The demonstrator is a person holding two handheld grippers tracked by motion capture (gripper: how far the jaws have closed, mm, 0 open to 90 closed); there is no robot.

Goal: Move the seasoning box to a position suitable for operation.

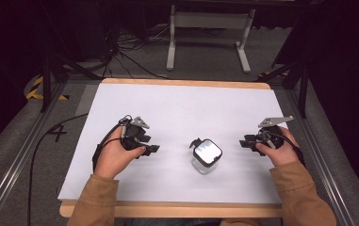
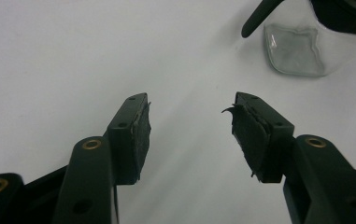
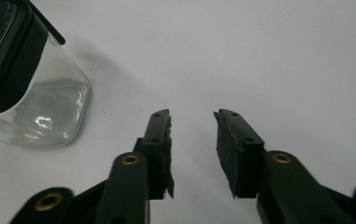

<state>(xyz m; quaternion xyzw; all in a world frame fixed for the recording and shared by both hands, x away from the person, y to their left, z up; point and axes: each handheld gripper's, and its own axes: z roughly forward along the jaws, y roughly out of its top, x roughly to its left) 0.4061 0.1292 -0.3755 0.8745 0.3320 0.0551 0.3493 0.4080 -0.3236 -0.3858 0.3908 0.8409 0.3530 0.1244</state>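
Note:
A clear square glass jar [image 1: 206, 158] with a black-rimmed lid stands on the white table [image 1: 177, 108], a little right of the middle near the front. A black latch sticks out at its left. My left gripper [image 1: 152, 149] rests on the table to the jar's left, open, nothing between its jaws. My right gripper [image 1: 244, 142] lies to the jar's right, also open and empty. The left gripper view has the jar's glass base [image 2: 293, 49] far at the upper right, beyond that gripper [image 2: 190, 122]. The right gripper view has the jar [image 3: 31, 88] at the upper left, beside that gripper [image 3: 192, 140].
The white sheet covers a wooden tabletop [image 1: 182, 209] whose edge shows at the front. Metal rails [image 1: 12, 160] run along both sides. Behind the table a white stand [image 1: 210, 28] and loose cables [image 1: 120, 47] lie on the grey floor.

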